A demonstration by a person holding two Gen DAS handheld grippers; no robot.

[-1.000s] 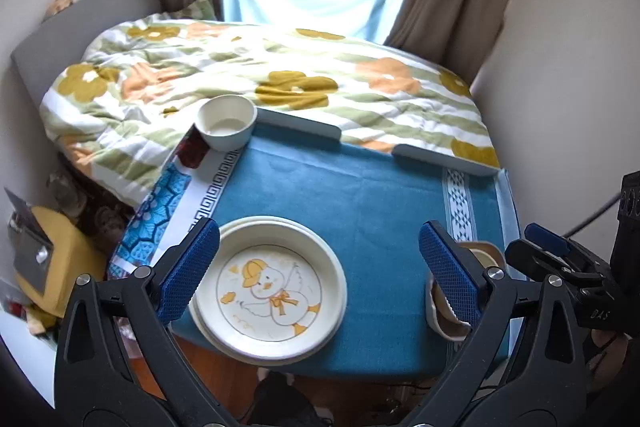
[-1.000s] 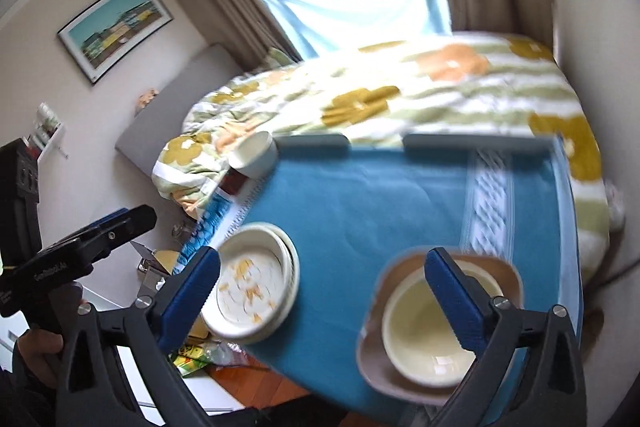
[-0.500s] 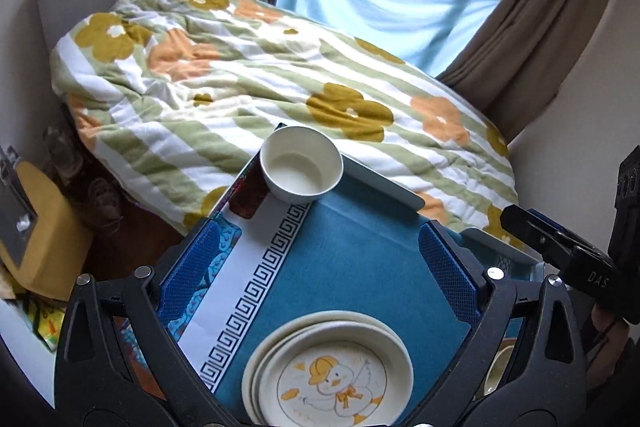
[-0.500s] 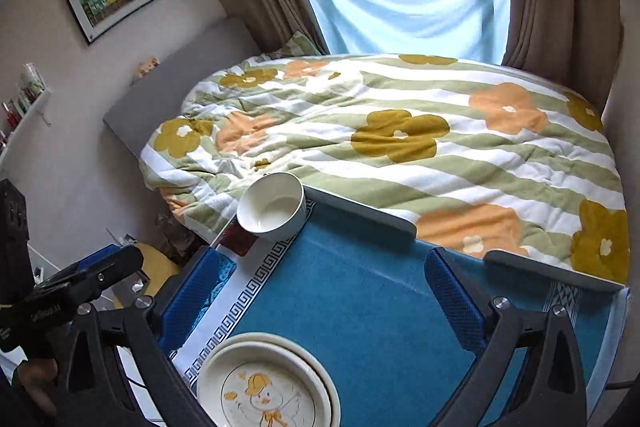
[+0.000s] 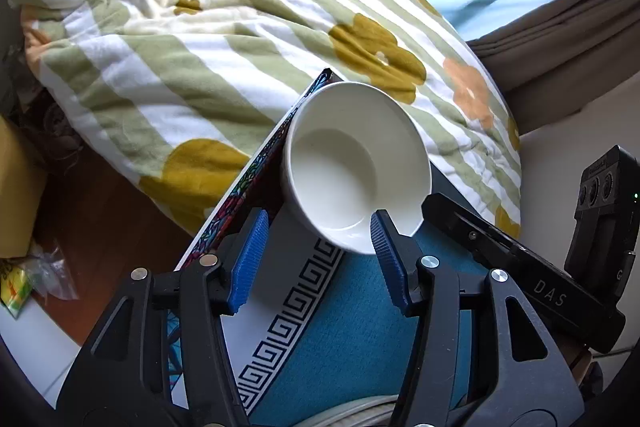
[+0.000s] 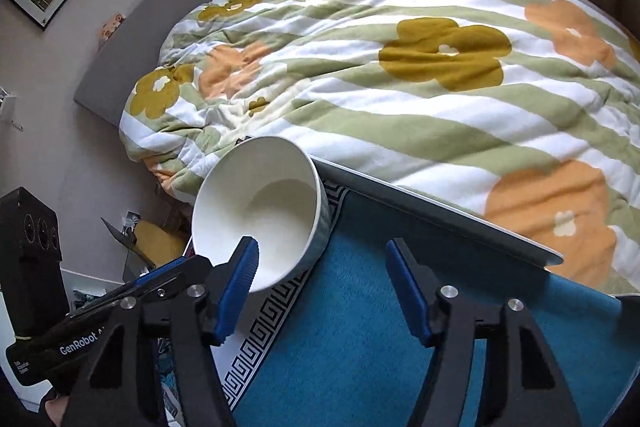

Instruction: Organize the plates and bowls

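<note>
A white bowl [image 5: 356, 167] stands at the far left corner of the blue-clothed table [image 5: 344, 339]. My left gripper [image 5: 316, 259] is open just in front of it, with the right fingertip at the bowl's near rim and the left one beside the bowl. The bowl also shows in the right wrist view [image 6: 260, 211]. My right gripper [image 6: 320, 279] is open and empty, just right of the bowl, its left fingertip overlapping the bowl's near rim. The rim of the stacked plates [image 5: 356, 411] peeks in at the bottom of the left wrist view.
A bed with a flowered quilt [image 6: 400, 67] lies right behind the table. The table's raised grey edge [image 6: 440, 215] runs along the far side. The table's left edge drops to a wooden floor [image 5: 92, 203] with clutter.
Both grippers have moved forward and left across the table to the white bowl, which now looms large. The plates and the right-hand dishes have slipped out of view.
</note>
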